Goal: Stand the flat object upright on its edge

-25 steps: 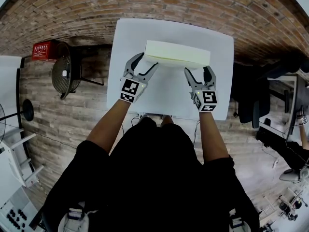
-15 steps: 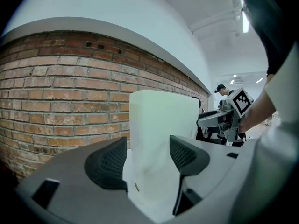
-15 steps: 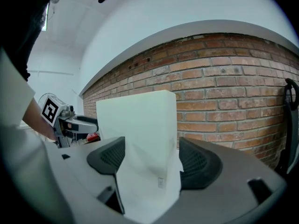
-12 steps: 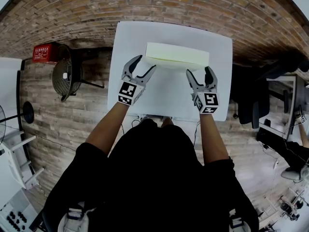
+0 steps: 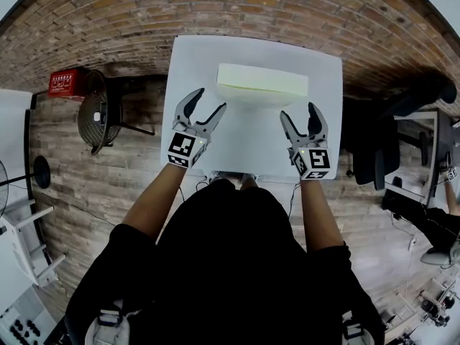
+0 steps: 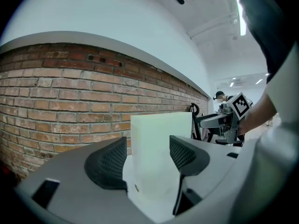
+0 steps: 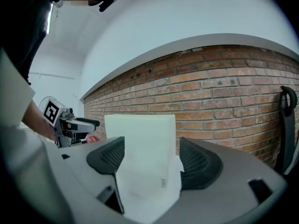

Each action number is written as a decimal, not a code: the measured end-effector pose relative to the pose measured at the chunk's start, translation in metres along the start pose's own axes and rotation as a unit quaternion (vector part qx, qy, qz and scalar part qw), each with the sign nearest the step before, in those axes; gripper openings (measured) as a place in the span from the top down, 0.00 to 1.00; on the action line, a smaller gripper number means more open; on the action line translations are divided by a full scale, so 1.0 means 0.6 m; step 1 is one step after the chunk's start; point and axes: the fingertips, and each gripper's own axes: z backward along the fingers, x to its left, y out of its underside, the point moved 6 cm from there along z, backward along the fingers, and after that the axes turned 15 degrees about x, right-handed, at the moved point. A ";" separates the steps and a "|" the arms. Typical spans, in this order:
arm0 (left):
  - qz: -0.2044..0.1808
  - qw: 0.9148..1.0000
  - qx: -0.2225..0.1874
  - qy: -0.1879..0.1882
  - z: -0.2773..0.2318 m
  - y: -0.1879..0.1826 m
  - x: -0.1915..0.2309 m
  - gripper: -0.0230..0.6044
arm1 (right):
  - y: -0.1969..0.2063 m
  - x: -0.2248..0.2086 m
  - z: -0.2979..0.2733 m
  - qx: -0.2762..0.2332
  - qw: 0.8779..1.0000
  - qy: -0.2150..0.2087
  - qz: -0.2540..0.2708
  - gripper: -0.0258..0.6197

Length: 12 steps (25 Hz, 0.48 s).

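Observation:
A pale yellow-white slab point(image 5: 262, 85) stands upright on its long edge on the white table point(image 5: 251, 139), towards the far side. My left gripper point(image 5: 200, 103) is open, a short way in front of the slab's left end and apart from it. My right gripper point(image 5: 300, 113) is open too, just short of the slab's right end. In the left gripper view the slab point(image 6: 161, 148) rises beyond the open jaws of the left gripper point(image 6: 148, 161), with the right gripper point(image 6: 224, 120) at its far end. In the right gripper view the slab point(image 7: 142, 153) stands ahead of the right gripper point(image 7: 152, 160).
A brick wall point(image 5: 108, 20) runs behind the table. A black round fan on a stand point(image 5: 93, 110) and a red box point(image 5: 63, 81) sit to the left. A dark chair point(image 5: 374, 149) stands to the right. The table's near edge is by the person's body.
Both grippers have drawn back towards the person, away from the slab's ends. The slab stays standing on its edge, untouched.

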 end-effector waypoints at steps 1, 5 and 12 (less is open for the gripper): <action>-0.001 1.000 0.000 0.000 0.007 -0.003 -0.002 0.51 | -0.004 0.001 0.007 -0.005 1.000 0.001 -0.001 0.38; -0.012 1.000 -0.013 0.000 0.036 -0.023 -0.012 0.51 | -0.028 0.013 0.035 -0.024 1.000 0.002 -0.002 0.38; -0.023 0.998 -0.051 0.019 0.075 -0.079 -0.039 0.51 | -0.080 0.064 0.076 -0.055 0.998 -0.027 0.032 0.42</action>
